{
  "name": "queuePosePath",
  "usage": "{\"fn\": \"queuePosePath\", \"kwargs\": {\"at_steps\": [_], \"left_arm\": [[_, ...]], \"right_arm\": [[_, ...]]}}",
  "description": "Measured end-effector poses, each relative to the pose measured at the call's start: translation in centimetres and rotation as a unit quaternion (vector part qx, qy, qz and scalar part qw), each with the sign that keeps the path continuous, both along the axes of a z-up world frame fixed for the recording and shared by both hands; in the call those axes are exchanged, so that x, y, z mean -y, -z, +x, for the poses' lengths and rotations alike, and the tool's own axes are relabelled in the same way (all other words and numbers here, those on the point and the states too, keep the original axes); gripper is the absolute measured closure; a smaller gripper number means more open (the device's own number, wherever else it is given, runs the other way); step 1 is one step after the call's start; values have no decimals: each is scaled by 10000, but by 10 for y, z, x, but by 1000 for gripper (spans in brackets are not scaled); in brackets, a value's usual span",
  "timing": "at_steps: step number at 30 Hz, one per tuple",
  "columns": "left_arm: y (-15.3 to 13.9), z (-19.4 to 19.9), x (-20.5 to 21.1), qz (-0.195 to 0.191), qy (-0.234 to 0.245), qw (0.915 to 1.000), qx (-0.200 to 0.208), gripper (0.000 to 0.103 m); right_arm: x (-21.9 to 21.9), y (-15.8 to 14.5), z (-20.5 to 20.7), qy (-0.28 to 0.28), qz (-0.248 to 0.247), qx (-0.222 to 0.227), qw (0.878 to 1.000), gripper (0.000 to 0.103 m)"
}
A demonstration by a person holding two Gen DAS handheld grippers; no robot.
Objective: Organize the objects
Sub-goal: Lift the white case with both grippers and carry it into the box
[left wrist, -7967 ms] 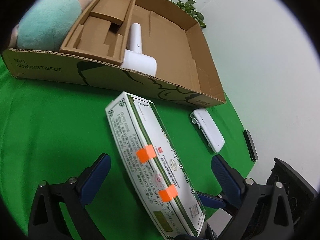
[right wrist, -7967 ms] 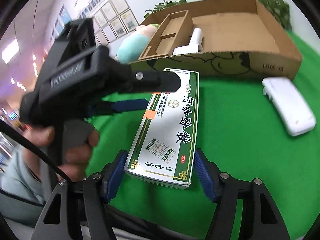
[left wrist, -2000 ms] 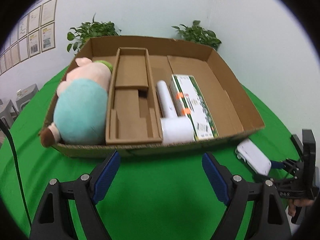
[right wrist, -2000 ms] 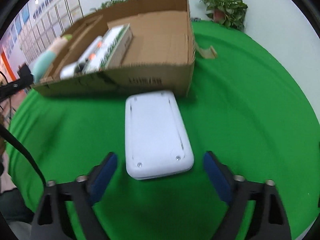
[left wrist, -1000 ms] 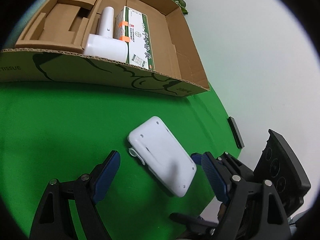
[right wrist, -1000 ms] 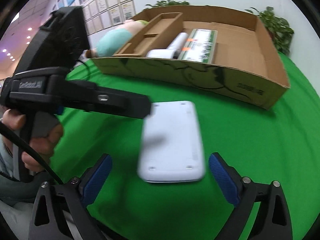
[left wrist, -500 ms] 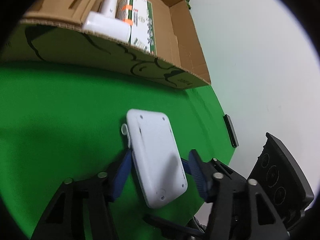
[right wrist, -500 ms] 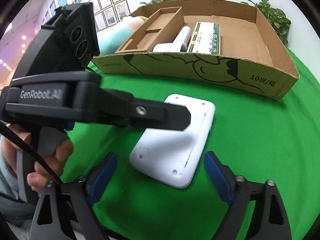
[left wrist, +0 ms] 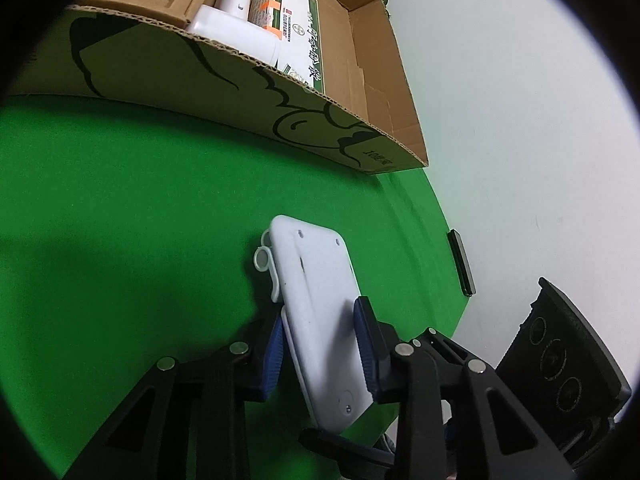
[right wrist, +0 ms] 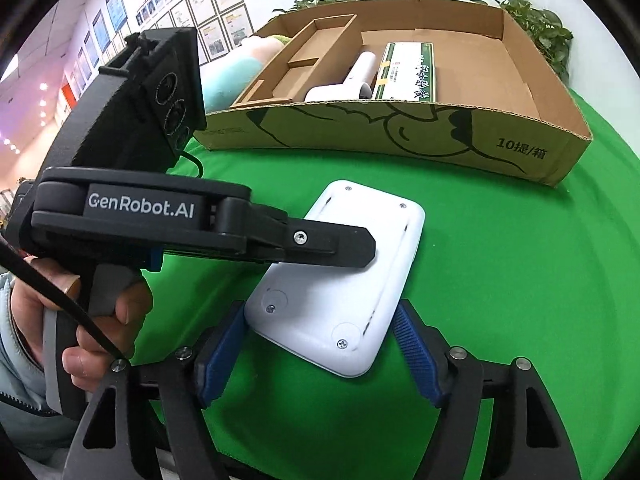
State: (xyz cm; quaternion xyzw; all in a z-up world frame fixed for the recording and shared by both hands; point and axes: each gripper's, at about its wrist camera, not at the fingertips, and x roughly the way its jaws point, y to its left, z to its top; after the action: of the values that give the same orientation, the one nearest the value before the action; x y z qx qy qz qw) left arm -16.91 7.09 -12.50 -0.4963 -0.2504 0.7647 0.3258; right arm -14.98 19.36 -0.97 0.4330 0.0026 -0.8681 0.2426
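The green-and-white printed carton point(right wrist: 406, 74) and the white plastic hair dryer point(right wrist: 352, 80) already lie in the brown cardboard box point(right wrist: 460, 140). The flat white plastic device point(left wrist: 316, 312) remains on the green table point(left wrist: 120, 220), at 6 o'clock from the box. The left claw point(left wrist: 320, 350) grips its sides; the right claw point(right wrist: 320, 356) stands wide around its near end.

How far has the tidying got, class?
Done: the green-and-white carton, white handheld device and plush toy lie in the cardboard box. In hand: the left gripper clamps the white flat device; the right gripper straddles it, open. Left: boxing it.
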Motion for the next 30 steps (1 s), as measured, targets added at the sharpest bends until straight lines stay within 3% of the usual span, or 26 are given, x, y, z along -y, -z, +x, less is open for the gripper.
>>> {"fn": "queuePosePath", "kwargs": {"at_steps": [9,20,21,23,30], "left_arm": [[-35,16,5,-173,-5,9990,-404,74],[-101,28,6,-450,-154,9914,-1219,74],[-105,26,-1,-478,-152,9905,-1281,74],[-120,20,26,-530,-145,9885,-1409,75],[-167,-2,24,-745,-18,9807,-1808,75]], "right_arm": [[3,-19,8,-47,-132,-379,9992,32],[6,-70,-2,-167,-303,-1123,9931,32],[5,-74,-4,-165,-317,-1179,9924,32],[3,-85,-9,-156,-350,-1311,9906,32],[-5,-113,-24,52,-602,-1655,9844,32]]}}
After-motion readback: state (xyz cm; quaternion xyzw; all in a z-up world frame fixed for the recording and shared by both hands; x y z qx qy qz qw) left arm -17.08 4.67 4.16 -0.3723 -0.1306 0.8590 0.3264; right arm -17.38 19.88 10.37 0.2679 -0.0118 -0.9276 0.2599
